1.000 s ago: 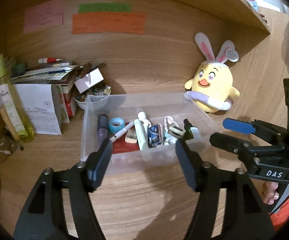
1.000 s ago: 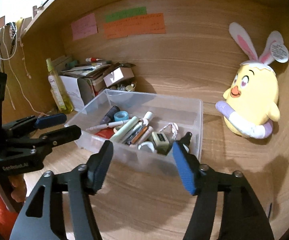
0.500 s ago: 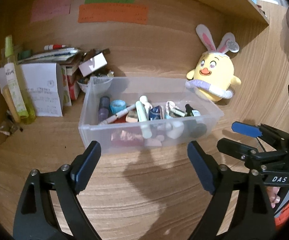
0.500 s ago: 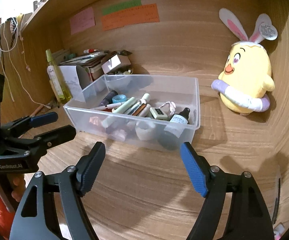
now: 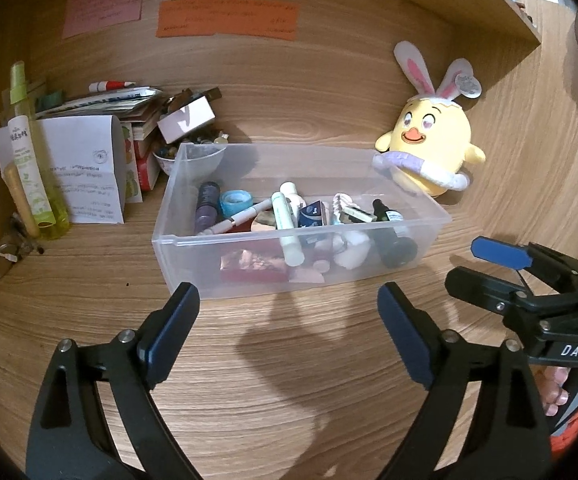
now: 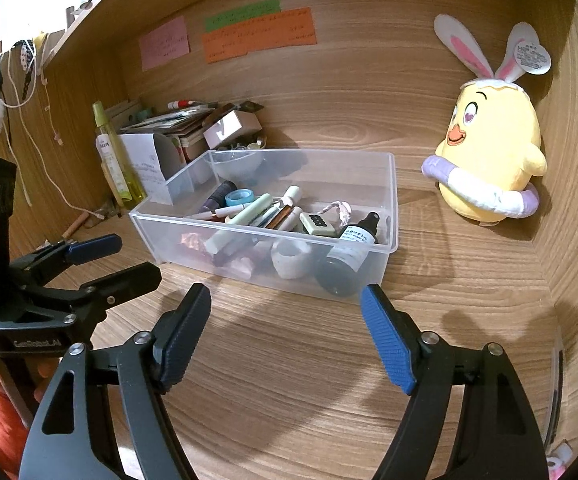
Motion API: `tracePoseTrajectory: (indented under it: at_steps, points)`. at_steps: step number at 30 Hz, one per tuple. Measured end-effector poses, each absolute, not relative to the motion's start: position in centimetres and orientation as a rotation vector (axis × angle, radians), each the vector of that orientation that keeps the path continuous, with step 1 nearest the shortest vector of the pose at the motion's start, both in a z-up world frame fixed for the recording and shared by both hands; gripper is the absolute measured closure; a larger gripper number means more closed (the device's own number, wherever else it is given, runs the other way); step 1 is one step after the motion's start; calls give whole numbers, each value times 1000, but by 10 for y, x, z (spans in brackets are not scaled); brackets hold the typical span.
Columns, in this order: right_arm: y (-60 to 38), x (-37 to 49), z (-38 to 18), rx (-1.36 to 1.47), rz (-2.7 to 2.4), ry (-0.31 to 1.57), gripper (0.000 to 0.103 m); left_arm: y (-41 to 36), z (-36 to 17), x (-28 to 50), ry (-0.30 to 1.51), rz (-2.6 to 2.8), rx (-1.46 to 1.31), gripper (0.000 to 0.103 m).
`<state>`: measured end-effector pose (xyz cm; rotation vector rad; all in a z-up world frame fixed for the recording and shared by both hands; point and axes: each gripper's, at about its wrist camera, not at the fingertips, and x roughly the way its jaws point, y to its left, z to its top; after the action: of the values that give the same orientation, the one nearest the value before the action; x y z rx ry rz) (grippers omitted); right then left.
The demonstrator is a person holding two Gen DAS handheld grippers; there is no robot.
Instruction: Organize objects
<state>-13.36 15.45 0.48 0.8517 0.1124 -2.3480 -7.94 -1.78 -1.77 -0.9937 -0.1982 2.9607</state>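
Both tongs, left [image 5: 287,322] and right [image 6: 287,320], gape empty before the clear bin [image 5: 249,276].

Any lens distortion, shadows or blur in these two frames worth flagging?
Left wrist view: strong fisheye bowing of the wooden desk, dark vignette corners, soft claw shadows before the clear plastic bin, focus sharp. Right wrist view: same barrel curve, bright overexposed patch upper left, shadows beside the yellow chick plush, no motion blur.

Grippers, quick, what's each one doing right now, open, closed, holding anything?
Left gripper: open, holding nothing; its jaws have just been opening, nothing between them.
Right gripper: open, holding nothing; its jaws have just been opening, nothing between them.
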Motion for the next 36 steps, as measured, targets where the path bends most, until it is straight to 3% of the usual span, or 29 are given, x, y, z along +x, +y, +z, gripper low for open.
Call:
tracePoseTrajectory:
  at_steps: [36]
  points:
    - [157,-131,3,858,-2346,97,25,-15,-10,-73,-205,2938,-943,5]
